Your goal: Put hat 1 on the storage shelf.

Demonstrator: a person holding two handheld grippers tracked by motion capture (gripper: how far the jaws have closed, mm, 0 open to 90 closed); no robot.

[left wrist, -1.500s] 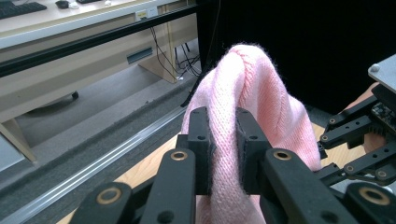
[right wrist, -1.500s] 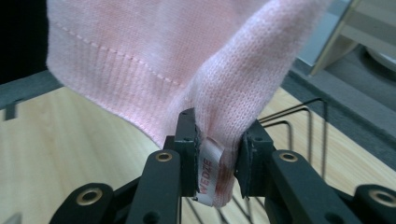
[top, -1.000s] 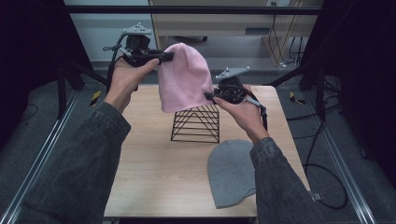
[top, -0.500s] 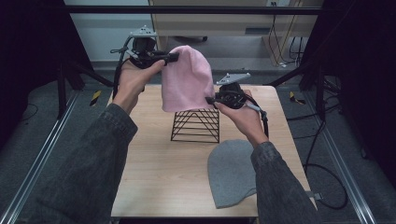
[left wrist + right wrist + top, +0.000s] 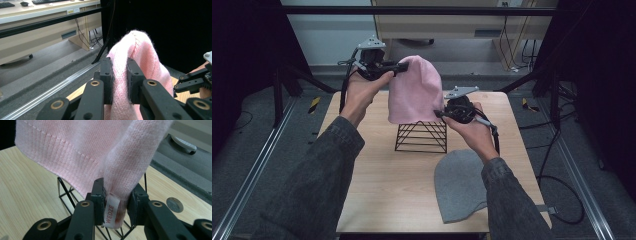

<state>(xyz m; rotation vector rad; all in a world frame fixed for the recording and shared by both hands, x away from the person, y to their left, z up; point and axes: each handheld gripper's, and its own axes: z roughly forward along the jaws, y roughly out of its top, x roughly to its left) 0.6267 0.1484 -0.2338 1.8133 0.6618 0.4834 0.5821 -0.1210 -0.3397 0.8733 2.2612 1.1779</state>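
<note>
A pale wooden tabletop (image 5: 382, 175) sits in a dim room, with dark curtains on both sides, a grey floor with metal rails along the table's flanks, and a beige desk beyond the far edge; cables hang below that desk. Near the middle of the table stands a black wire rack shaped like a small pyramid (image 5: 422, 136), and a grey knitted beanie (image 5: 460, 185) lies flat on the wood toward the near right corner, just beside the person's right sleeve.

A soft pink knitted beanie (image 5: 414, 92) hangs in the air above the wire rack, stretched between both tools; its ribbed lower edge reaches down to about the rack's top, though contact cannot be judged. The left gripper (image 5: 399, 66), held high by the left hand (image 5: 362, 90), pinches the rounded crown of the pink beanie; in the left gripper view its jaws are clamped on a fold of the knit (image 5: 120, 82). The right gripper (image 5: 439, 114), in the right hand (image 5: 474, 127), holds the beanie's lower corner; in the right gripper view the jaws squeeze the ribbed hem (image 5: 117, 207), with a small white label printed "WEDZE" (image 5: 110, 213) caught between them; the wire rack (image 5: 66, 195) shows directly behind.
</note>
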